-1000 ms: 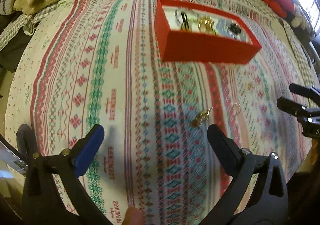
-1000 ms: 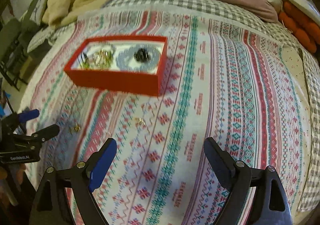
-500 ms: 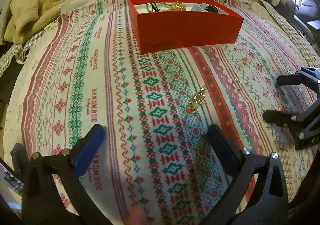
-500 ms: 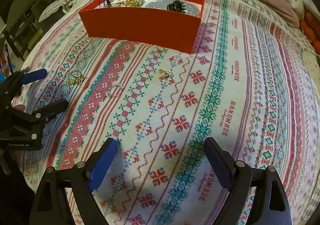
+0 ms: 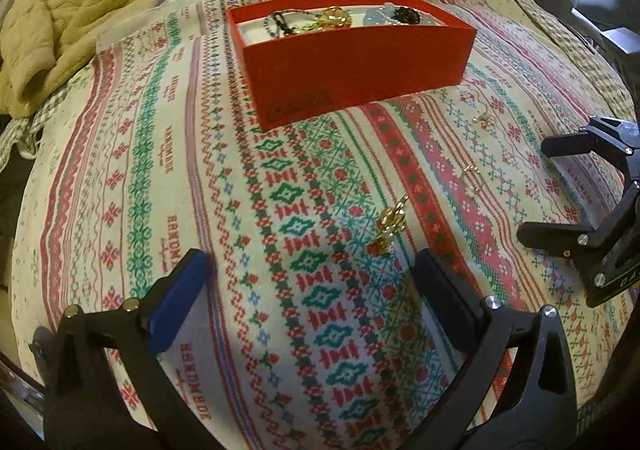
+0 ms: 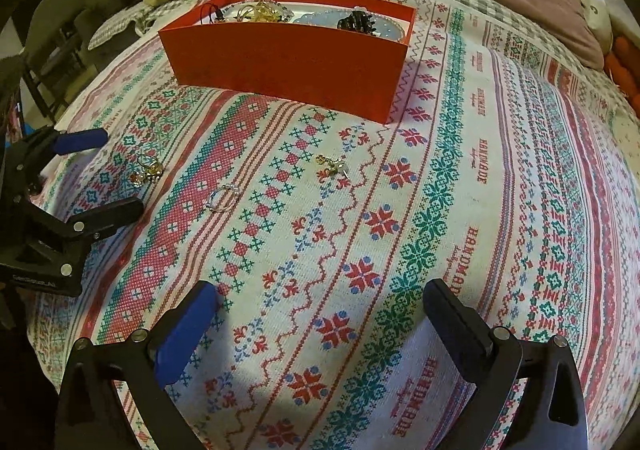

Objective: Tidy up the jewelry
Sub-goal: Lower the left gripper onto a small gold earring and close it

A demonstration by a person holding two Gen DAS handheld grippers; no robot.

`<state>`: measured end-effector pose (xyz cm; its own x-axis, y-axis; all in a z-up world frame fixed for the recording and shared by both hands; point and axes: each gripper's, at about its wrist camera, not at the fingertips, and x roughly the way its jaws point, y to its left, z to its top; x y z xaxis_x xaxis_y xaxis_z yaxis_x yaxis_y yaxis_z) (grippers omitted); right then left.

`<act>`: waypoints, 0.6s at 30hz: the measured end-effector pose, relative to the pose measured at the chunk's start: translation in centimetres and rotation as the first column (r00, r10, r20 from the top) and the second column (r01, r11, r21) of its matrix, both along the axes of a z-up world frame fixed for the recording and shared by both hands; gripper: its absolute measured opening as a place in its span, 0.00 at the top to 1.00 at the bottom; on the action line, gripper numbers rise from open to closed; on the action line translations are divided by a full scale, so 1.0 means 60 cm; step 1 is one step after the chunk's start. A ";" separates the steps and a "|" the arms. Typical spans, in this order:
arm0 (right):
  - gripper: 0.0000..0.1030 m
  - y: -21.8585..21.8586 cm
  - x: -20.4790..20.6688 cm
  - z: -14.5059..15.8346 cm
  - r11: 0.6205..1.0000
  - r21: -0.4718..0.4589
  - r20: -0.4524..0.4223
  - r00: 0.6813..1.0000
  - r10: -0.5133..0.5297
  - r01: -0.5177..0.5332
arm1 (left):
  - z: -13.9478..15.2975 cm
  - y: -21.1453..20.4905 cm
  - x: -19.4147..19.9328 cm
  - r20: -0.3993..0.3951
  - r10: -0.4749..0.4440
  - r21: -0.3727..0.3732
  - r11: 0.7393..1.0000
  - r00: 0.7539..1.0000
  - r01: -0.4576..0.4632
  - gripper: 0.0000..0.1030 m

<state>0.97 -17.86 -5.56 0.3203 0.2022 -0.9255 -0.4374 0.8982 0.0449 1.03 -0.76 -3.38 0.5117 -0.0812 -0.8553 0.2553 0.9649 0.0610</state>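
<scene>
Bed cover (image 6: pixel 460 210): patterned cloth, stitched bands; it fills both views and bears everything below.
Red box (image 6: pixel 288 62): open-topped, at the far side of the cover; chains, gold pieces and a dark ornament already lie inside. Compared with a second ago it shows more of its front wall and less of its inside, so both cameras have sunk toward the cloth.
Left gripper (image 5: pixel 312 286): tongs spread wide, nothing between them; now low over the cover, with the gold earring just ahead of its right finger.
Right gripper (image 6: pixel 320 314): tongs spread to their widest, having widened a little over the last second; empty, bare cloth between the fingers.
Gold earring (image 5: pixel 390 224): loose on the cover, closest to the left gripper.
Beaded ring (image 6: pixel 223 199): loose, between the two grippers.
Small gold charm (image 6: pixel 330 166): loose, near the box's front wall.
Meaning for the task: three pieces are not yet boxed; the descent with open tongs suggests a pick-up is about to start, probably the earring first.
</scene>
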 end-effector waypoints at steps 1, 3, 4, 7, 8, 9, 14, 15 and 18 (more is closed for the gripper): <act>0.00 0.000 0.002 0.001 1.000 -0.002 -0.004 1.000 0.001 -0.001 | 0.002 -0.002 0.002 0.001 -0.011 -0.004 1.000 1.000 0.011 0.05; 0.00 0.003 0.009 0.001 1.000 -0.004 -0.007 1.000 0.004 -0.004 | 0.006 -0.009 0.003 0.006 -0.030 -0.003 1.000 1.000 0.030 0.14; 0.00 0.004 0.011 0.001 1.000 -0.005 -0.009 1.000 0.004 -0.004 | 0.009 -0.013 0.004 0.011 -0.042 -0.002 0.999 0.999 0.042 0.21; 0.00 0.002 0.007 0.000 1.000 -0.005 -0.009 1.000 0.004 -0.004 | 0.016 -0.025 0.006 0.018 -0.075 -0.003 0.997 0.997 0.075 0.34; 0.00 0.002 0.006 0.000 1.000 -0.005 -0.009 1.000 0.004 -0.004 | 0.017 -0.027 0.006 0.018 -0.082 -0.007 0.997 0.996 0.082 0.39; 0.00 0.002 0.005 0.000 1.000 -0.005 -0.009 1.000 0.004 -0.004 | 0.018 -0.029 0.006 0.018 -0.087 -0.011 0.996 0.996 0.087 0.42; 0.00 0.005 0.007 0.000 1.000 -0.007 -0.009 1.000 0.004 -0.004 | 0.020 -0.038 0.009 0.000 -0.118 -0.047 0.992 0.993 0.118 0.59; 0.00 0.005 0.007 0.000 1.000 -0.007 -0.010 1.000 0.003 -0.003 | 0.020 -0.039 0.011 -0.002 -0.119 -0.052 0.992 0.993 0.119 0.61; 0.00 0.004 0.007 0.000 1.000 -0.009 -0.012 1.000 0.000 0.000 | 0.021 -0.041 0.015 -0.012 -0.122 -0.076 0.990 0.992 0.121 0.72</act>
